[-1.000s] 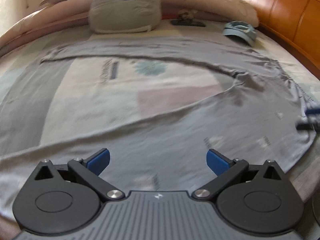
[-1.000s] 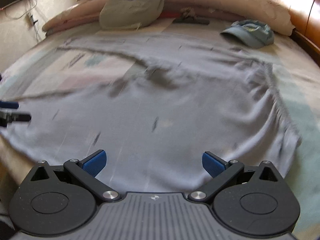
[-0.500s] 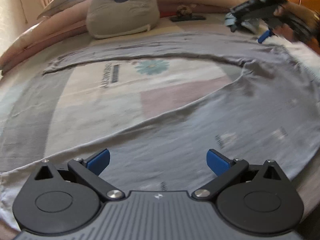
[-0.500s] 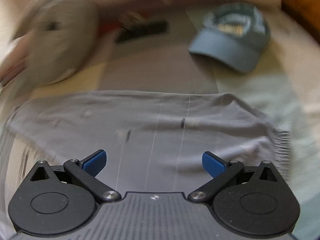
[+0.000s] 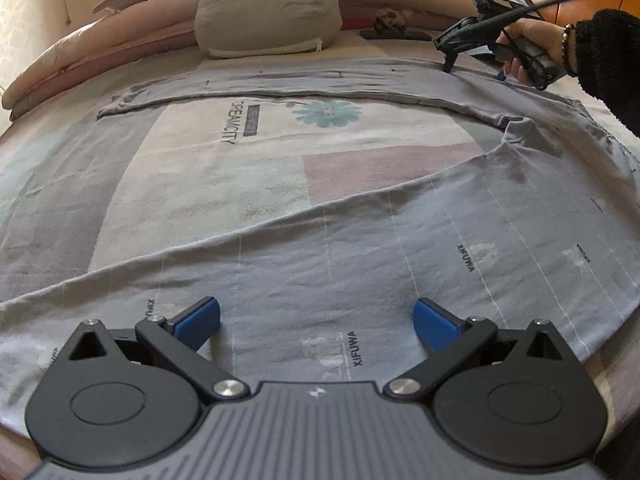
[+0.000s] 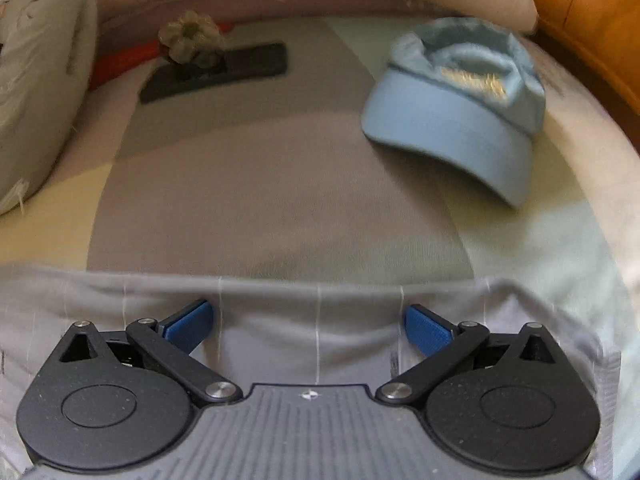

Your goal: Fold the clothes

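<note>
Here the grey trousers lie spread flat on a patchwork bedsheet, legs apart in a V. The left gripper hovers low over the near leg, its blue fingers wide apart, holding nothing. The right gripper, gripped by a hand in a black sleeve, sits at the far leg's edge, jaws wide, the fabric's hem just beyond its fingers. Beyond the trousers rest a light-blue cap, a grey cushion, a dark flat object, and pink pillows against an orange wooden headboard.
</note>
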Motion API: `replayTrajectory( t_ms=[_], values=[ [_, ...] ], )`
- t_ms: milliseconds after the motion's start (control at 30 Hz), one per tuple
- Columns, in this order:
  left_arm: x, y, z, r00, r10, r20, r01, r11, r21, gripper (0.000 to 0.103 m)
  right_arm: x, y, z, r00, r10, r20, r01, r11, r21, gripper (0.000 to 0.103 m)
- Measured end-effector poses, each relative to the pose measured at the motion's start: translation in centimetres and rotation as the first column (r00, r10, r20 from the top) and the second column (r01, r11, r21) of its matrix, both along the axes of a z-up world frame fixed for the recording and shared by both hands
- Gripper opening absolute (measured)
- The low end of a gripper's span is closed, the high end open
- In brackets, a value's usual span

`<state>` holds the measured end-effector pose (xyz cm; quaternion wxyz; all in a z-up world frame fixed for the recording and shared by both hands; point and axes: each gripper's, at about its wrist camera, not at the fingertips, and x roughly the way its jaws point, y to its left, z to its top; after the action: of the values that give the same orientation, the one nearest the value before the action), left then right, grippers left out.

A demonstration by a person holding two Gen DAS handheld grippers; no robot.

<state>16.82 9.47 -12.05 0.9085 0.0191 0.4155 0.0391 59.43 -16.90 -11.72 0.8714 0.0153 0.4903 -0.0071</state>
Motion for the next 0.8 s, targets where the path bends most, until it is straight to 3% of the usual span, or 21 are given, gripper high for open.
replayTrajectory(
  t_ms=[133, 333, 400, 533, 633, 800],
  values=[
    [-0.4, 0.5, 0.2, 1.000, 0.008, 0.019, -0.008, 1.000, 0.013, 0.102, -1.6, -0.5, 1.7, 1.000, -0.003, 0.000, 0.003, 0.997, 0.082, 0.103],
    [-0.5, 1.0, -0.2, 0.999, 0.032, 0.019, -0.032, 0.999, 0.002, 0.102, -2.5, 3.1, 2.1, 0.993, 0.020, -0.113, -0.002, 0.987, 0.163, 0.103],
    [-0.7, 1.0, -0.2, 0.999, 0.035, 0.020, -0.035, 0.999, 0.005, 0.102, -1.8, 4.3, 1.0, 0.993, -0.015, -0.118, 0.032, 0.990, 0.138, 0.103],
    [-1.5, 0.9, 0.0, 0.999, 0.045, 0.027, -0.046, 0.998, 0.036, 0.102, -0.2, 6.1, 0.1, 0.999, -0.034, -0.013, 0.034, 0.999, 0.003, 0.103],
    [-2.2, 1.0, 0.0, 0.998, 0.050, 0.031, -0.050, 0.998, 0.027, 0.102, 0.7, 5.8, 0.2, 0.999, -0.029, 0.024, 0.029, 0.999, 0.025, 0.103],
    [-2.2, 1.4, 0.0, 0.998, 0.045, 0.050, -0.046, 0.998, 0.032, 0.102, -1.5, 6.2, 1.9, 0.999, 0.000, -0.041, 0.005, 0.992, 0.123, 0.103]
  ],
)
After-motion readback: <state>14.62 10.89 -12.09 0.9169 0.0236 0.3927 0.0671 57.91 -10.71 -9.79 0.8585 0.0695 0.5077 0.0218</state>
